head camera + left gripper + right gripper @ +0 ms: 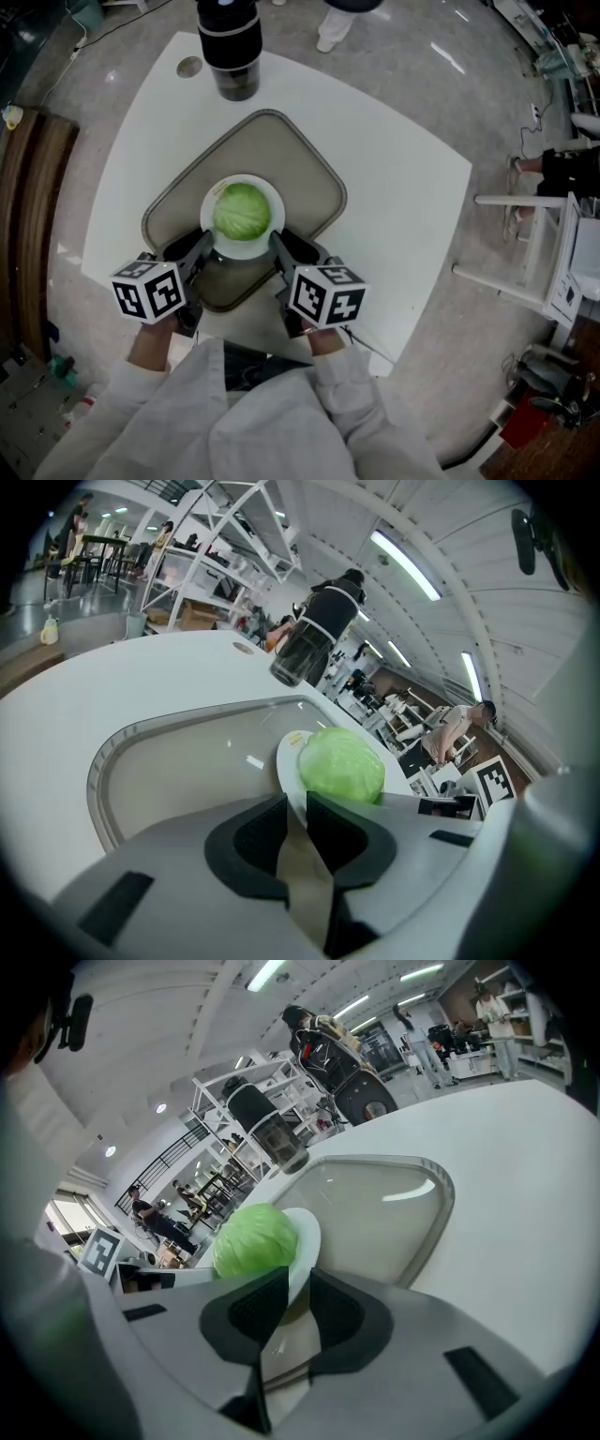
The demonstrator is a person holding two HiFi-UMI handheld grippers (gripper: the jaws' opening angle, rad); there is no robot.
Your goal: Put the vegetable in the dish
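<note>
Nearest me, my left hand-held gripper [201, 249] and right hand-held gripper [281, 246] are each clenched on opposite edges of the white plate [242, 253], equally close to it. Between and just ahead of them the cabbage [242, 211] sits on that plate, round, with no long axis. Beneath and beyond lies the grey tray [314, 183] on the desk [394, 178].

Head view looks steeply down; gripper views flank the shared plate [242, 249] up close
</note>
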